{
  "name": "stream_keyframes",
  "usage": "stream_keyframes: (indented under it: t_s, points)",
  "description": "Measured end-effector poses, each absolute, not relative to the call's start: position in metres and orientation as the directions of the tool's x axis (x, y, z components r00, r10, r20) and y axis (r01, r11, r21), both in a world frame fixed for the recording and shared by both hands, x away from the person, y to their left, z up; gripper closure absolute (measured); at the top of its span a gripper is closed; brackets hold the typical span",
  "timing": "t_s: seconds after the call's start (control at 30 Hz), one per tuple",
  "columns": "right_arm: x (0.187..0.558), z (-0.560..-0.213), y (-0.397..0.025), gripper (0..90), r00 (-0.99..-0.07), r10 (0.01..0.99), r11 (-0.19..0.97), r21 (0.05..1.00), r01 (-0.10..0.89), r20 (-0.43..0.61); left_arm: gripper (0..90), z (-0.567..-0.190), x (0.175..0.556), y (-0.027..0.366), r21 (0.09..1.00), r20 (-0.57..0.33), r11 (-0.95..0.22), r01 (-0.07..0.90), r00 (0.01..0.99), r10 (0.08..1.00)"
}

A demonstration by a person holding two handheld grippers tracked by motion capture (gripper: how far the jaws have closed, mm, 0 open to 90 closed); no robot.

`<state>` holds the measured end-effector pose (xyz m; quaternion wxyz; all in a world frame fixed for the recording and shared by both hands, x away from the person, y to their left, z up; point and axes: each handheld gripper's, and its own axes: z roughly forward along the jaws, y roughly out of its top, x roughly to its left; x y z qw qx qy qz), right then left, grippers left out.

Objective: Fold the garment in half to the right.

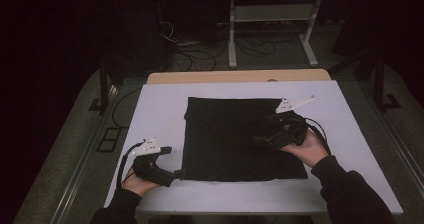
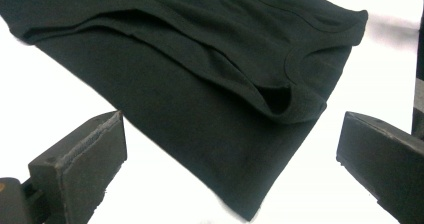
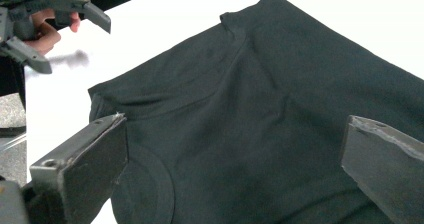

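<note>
Folded black cotton garment (image 1: pixel 235 136) lies flat in a rough square at the middle of the white rectangular tabletop (image 1: pixel 345 114), collar band visible near its near-left corner in the left gripper view (image 2: pixel 310 64). Left gripper (image 1: pixel 176 173), black with a grey three-cornered plate on top, sits at about 7 o'clock from the garment's centre, low over the table, tips just beside the garment's near-left corner; jaws spread wide, nothing between them, in its own view (image 2: pixel 230 149) the cloth corner lies between and beyond the two pads, not touched. Right gripper (image 1: pixel 257 141), same build, sits at about 3 o'clock from the centre, over the garment's right half, tips pointing toward 9 o'clock; jaws spread wide too, in its own view (image 3: pixel 232 164) cloth spans the gap below the pads, contact cannot be told. Right gripper view also shows the other hand (image 3: pixel 47 31) with its gripper at 10 o'clock, off the cloth on bare white table. Cables trail from both tools toward the person's sleeves. Wooden table edge (image 1: pixel 240 77) at 12 o'clock beyond the white top; white metal stand (image 1: pixel 272 29) on the dark floor further back.
</note>
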<state>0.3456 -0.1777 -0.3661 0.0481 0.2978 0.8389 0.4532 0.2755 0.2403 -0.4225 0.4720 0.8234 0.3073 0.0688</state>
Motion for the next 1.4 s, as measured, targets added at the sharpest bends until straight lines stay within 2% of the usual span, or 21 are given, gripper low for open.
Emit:
stream_keyframes:
  t_s: [0.7, 1.4]
  points:
    - [0.386, -0.359, -0.134, 0.0, -0.835, 0.525, 0.453, 0.776, 0.439, 0.165, 0.0, -0.431, 0.268, 0.254, 0.792, -0.170, -0.382, 0.476, 0.773, 0.611]
    - [0.412, -0.361, -0.107, 0.0, -0.839, 0.520, 0.470, 0.767, 0.437, 0.160, 0.0, -0.441, 0.270, 0.241, 0.753, -0.148, -0.464, 0.467, 0.807, 0.571]
